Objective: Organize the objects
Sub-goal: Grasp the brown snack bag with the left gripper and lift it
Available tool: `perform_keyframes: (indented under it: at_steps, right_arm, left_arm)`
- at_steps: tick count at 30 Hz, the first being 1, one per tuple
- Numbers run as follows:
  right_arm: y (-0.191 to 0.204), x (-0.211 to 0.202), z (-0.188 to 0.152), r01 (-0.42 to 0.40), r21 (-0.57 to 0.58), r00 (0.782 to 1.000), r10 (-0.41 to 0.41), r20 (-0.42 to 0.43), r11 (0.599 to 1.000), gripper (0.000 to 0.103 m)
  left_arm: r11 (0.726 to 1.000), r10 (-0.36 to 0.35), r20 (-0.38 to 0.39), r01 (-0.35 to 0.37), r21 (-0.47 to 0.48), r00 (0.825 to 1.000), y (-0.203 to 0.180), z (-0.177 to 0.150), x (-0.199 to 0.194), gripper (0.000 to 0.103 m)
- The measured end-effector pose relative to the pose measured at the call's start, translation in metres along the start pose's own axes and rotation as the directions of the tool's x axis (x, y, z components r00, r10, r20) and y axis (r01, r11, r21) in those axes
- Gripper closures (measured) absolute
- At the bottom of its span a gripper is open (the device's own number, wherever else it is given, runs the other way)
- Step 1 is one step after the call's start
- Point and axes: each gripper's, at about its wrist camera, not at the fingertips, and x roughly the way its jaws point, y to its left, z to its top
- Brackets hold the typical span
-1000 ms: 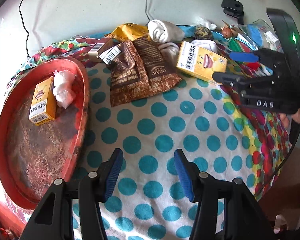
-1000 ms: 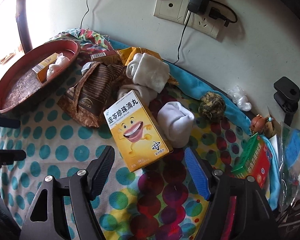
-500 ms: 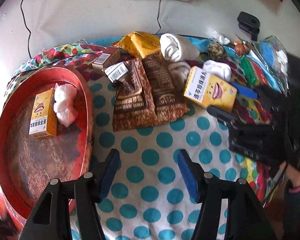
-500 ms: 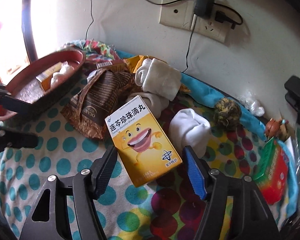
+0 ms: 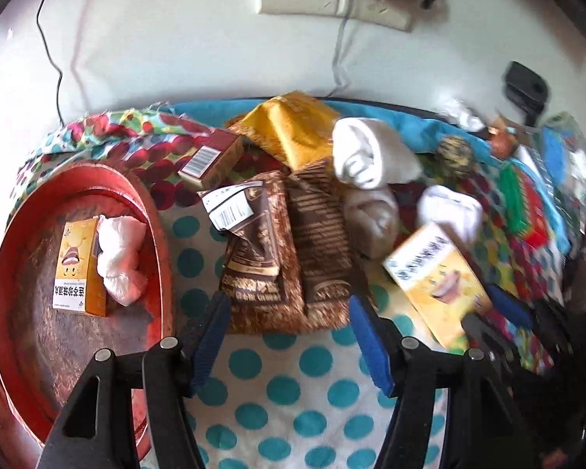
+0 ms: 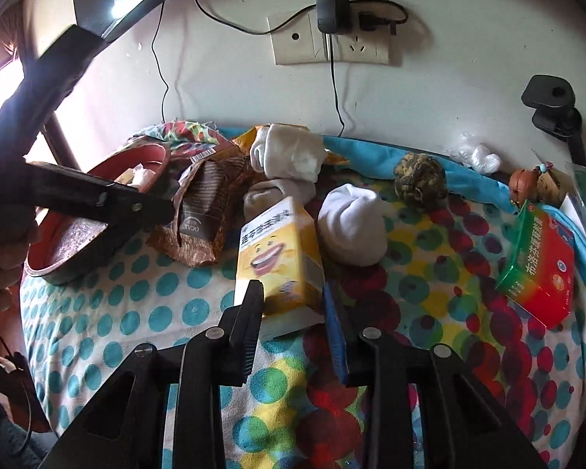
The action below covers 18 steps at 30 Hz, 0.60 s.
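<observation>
A yellow medicine box with a smiling face [image 6: 277, 258] lies on the dotted cloth, its near end between the fingers of my right gripper [image 6: 293, 305], whose jaws have narrowed onto its sides. It also shows in the left wrist view [image 5: 437, 281]. My left gripper [image 5: 289, 332] is open and empty, just in front of two brown snack bags [image 5: 289, 258]. A red round tray [image 5: 23, 312] at the left holds a second yellow box [image 5: 78, 269] and a white wad [image 5: 121, 258].
Rolled white socks [image 6: 351, 226], a woven ball [image 6: 420, 185], a green and red box [image 6: 539, 269], a yellow bag [image 5: 293, 129] and a small brown carton [image 5: 211, 160] crowd the back. The wall with a socket [image 6: 332, 45] is just behind. The table edge runs at the left.
My right gripper has moved forward over the yellow box and its jaws have closed in on it. My left gripper has advanced toward the brown bags.
</observation>
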Motion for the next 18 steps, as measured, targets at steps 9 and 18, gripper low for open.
perform_keyframes:
  at_steps: [9,18]
  right_arm:
    - [0.020,0.016,0.009,0.061,-0.100,0.998,-0.060,0.013,0.993,0.033]
    - [0.031,0.032,0.006,0.055,-0.141,0.997,-0.061,-0.041,0.989,0.041]
  left_arm:
    - [0.998,0.047,-0.047,-0.049,-0.035,0.998,-0.005,0.009,0.029,0.038]
    - [0.988,0.118,0.005,-0.117,-0.104,0.993,-0.013,0.018,0.029,0.034]
